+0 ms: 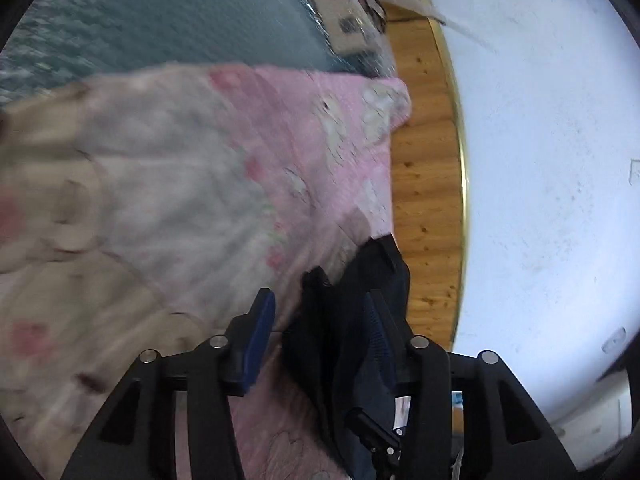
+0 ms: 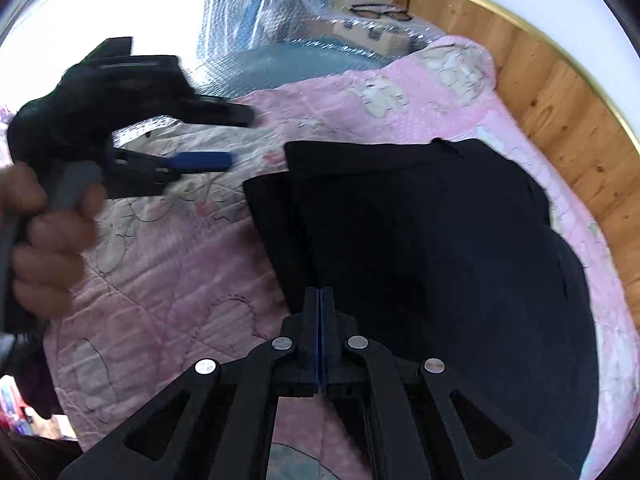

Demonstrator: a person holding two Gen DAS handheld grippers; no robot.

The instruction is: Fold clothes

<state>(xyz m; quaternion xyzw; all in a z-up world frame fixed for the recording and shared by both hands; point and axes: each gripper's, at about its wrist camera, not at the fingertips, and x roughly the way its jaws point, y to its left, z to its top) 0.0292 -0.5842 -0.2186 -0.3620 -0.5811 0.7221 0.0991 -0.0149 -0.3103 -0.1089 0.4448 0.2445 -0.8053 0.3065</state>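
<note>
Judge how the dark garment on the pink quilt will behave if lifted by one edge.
The dark garment lies flat in soft overlapping layers, so it would probably droop and unfold. In the left wrist view its edge already hangs limp. It looks thin, likely light.

the left wrist camera sits low and close over the bed, looking forward along the left gripper [image 1: 320, 312] across the pink quilt [image 1: 304, 168], with the wooden bed frame [image 1: 424, 184] at 2 o'clock. the right wrist camera looks down along the right gripper [image 2: 320, 300] onto the dark garment [image 2: 420, 240], very near. both views share the quilt, the frame and the garment; the right view also catches the left gripper at 10 o'clock.
</note>
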